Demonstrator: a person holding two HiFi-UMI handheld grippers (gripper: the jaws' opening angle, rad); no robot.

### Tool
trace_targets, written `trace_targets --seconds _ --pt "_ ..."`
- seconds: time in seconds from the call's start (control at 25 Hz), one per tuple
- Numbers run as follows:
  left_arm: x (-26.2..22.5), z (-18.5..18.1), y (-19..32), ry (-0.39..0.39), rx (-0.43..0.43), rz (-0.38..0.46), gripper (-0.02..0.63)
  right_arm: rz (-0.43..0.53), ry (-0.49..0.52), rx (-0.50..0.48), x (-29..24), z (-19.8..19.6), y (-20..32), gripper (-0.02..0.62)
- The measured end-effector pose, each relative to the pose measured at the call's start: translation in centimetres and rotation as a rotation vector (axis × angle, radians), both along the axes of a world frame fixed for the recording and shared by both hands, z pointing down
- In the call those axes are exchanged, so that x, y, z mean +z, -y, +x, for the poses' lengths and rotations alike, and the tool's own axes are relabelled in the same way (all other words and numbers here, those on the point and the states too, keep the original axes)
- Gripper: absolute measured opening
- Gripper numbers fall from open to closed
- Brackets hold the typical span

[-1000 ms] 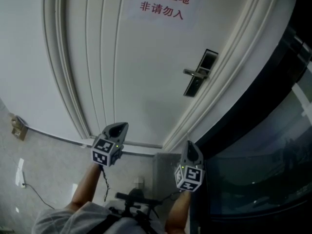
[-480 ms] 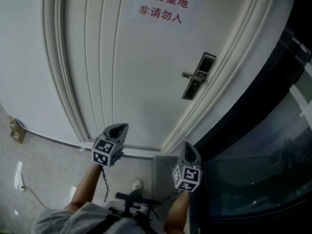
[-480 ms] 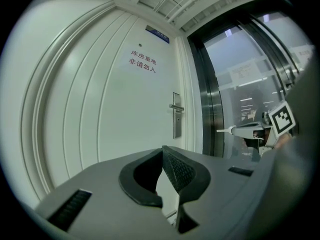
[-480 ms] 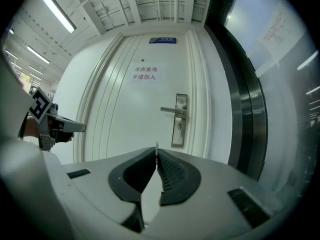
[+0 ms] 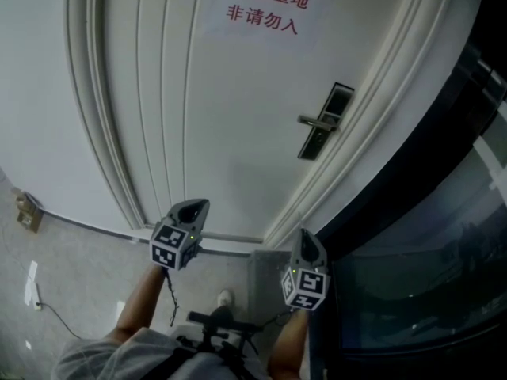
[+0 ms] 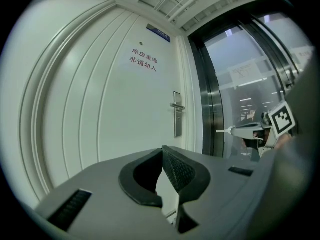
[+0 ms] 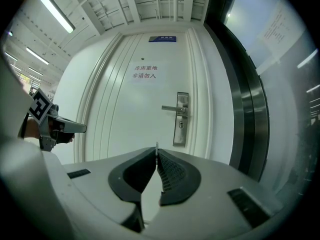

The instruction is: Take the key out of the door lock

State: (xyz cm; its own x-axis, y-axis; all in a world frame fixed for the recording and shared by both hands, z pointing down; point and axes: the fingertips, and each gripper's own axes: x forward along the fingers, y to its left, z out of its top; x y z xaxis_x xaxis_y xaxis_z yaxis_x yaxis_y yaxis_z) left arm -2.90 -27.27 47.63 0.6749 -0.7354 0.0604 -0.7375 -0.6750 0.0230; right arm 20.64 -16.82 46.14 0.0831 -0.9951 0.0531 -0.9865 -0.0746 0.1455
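Observation:
The white door (image 5: 238, 117) carries a steel lock plate with a lever handle (image 5: 321, 122), also seen in the left gripper view (image 6: 177, 120) and the right gripper view (image 7: 181, 118). No key shows in the keyhole (image 7: 181, 126). Both grippers are held level, well back from the door. My right gripper (image 5: 306, 236) (image 7: 156, 149) is shut on a thin metal sliver, seemingly the key (image 7: 156, 145), which pokes up between its tips. My left gripper (image 5: 196, 204) (image 6: 162, 150) is shut with nothing between its pads.
A paper sign with red characters (image 5: 265, 6) hangs high on the door. A dark metal frame with glass panels (image 5: 412, 212) runs along the right. A small box (image 5: 26, 210) sits low on the left wall, with a cable on the floor (image 5: 47, 311).
The right gripper has drifted slightly left in the head view. The left gripper has kept still.

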Motion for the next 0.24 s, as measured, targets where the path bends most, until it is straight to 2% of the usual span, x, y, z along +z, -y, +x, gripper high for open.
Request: trace_targets --seconds 0.24 --pt "-0.03 -0.38 0.13 -0.002 0.001 0.0 0.008 0.001 0.001 -0.005 0.01 -0.42 0.24 0.02"
